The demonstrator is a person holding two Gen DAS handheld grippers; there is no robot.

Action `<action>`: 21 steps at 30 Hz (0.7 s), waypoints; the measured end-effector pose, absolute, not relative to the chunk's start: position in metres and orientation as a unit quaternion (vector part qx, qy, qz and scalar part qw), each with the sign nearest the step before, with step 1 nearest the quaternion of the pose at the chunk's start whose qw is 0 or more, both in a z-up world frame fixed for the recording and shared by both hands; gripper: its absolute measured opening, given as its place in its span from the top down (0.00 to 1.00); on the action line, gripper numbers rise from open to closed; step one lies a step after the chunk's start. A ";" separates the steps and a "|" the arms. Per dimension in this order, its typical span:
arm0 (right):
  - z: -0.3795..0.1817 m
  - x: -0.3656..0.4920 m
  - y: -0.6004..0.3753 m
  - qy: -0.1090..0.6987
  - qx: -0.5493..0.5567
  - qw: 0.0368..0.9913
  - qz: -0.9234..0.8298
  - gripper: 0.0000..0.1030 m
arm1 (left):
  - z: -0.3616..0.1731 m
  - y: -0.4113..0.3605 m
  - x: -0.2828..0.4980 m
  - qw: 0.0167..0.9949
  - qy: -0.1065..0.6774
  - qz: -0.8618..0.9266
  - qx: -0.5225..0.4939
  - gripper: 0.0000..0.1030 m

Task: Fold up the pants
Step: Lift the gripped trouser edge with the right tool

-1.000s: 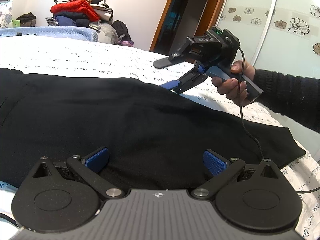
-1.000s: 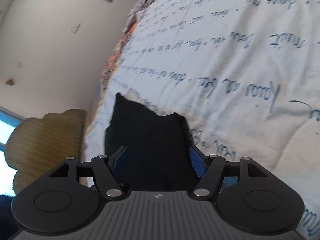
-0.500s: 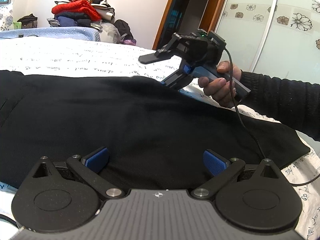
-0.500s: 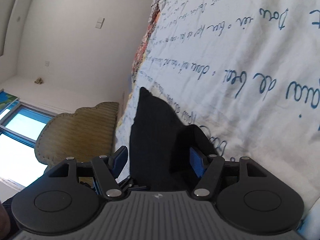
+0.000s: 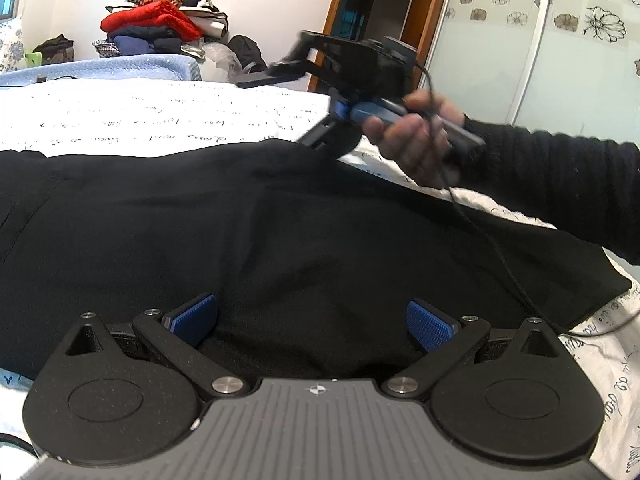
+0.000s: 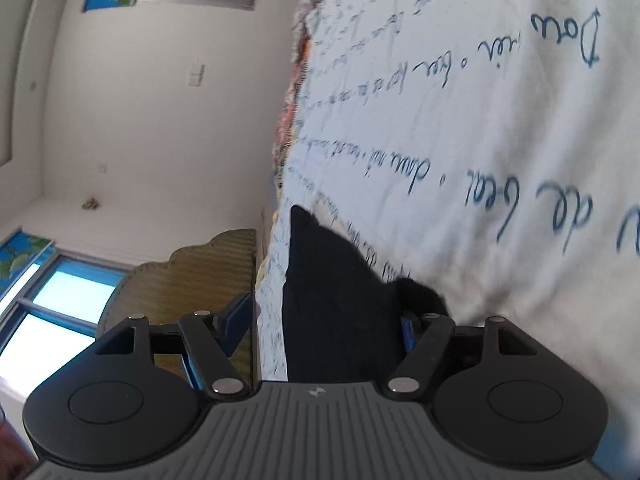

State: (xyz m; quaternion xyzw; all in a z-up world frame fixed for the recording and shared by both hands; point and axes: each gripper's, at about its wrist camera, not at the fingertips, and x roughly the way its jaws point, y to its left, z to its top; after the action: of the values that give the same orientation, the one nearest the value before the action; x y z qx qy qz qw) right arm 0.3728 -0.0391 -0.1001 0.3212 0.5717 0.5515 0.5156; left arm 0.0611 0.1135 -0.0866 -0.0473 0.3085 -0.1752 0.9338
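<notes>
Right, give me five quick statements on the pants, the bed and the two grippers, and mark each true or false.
1. The black pants lie spread across the white bedspread printed with handwriting. True.
2. The left gripper is clamped shut on a fold of fabric. False: its jaws stand wide apart over the pants.
3. The right gripper has black fabric between its jaws. True; its jaws have just been opening.
4. A pile of clothes sits beyond the bed. True.
5. The right hand is bare to the elbow. False: a dark ribbed sleeve covers the arm.
</notes>
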 end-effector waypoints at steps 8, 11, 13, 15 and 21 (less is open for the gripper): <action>-0.122 0.377 -0.046 0.567 0.353 0.505 0.546 0.42 | -0.083 0.116 0.062 0.933 0.308 -0.179 -0.055 0.01; -0.115 0.370 -0.050 0.574 0.342 0.521 0.531 0.42 | -0.083 0.121 0.061 0.933 0.306 -0.181 -0.059 0.01; -0.101 0.360 -0.058 0.569 0.320 0.555 0.516 0.38 | -0.083 0.123 0.060 0.933 0.303 -0.181 -0.061 0.01; -0.092 0.349 -0.077 0.553 0.336 0.570 0.507 0.37 | -0.083 0.123 0.060 0.934 0.302 -0.182 -0.064 0.01; -0.093 0.311 -0.078 0.569 0.265 0.599 0.496 0.38 | -0.083 0.123 0.061 0.934 0.300 -0.181 -0.065 0.01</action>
State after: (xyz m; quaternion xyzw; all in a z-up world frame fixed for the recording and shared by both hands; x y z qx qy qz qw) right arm 0.3110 -0.0782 -0.0934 0.2651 0.5695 0.4963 0.5992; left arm 0.0611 0.1229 -0.0828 -0.0646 0.3004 -0.1811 0.9342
